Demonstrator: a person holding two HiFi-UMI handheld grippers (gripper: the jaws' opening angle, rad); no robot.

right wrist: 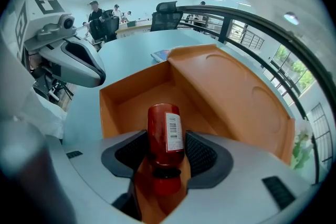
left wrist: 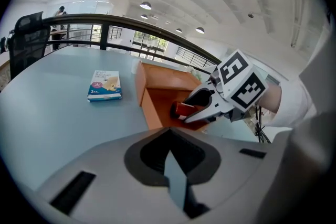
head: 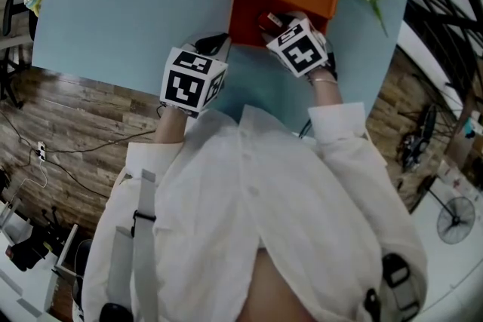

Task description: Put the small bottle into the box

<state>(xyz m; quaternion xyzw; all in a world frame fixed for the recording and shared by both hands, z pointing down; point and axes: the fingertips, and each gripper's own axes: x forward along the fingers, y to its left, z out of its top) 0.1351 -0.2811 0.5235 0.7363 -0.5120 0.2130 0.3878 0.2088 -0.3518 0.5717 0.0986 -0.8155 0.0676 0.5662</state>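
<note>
My right tool [right wrist: 167, 157] is clamped on the small bottle [right wrist: 166, 134], cap toward me and red body pointing into the open orange box [right wrist: 236, 92]. The bottle hangs over the box's inside, and I judge it isn't down on the floor yet. My left tool [left wrist: 170, 152] is closed on nothing, over the counter [left wrist: 58, 128] beside the box. Nothing steadies the box, so a knock on its near wall could slide it. Letting go high could make the bottle bounce or roll.
</note>
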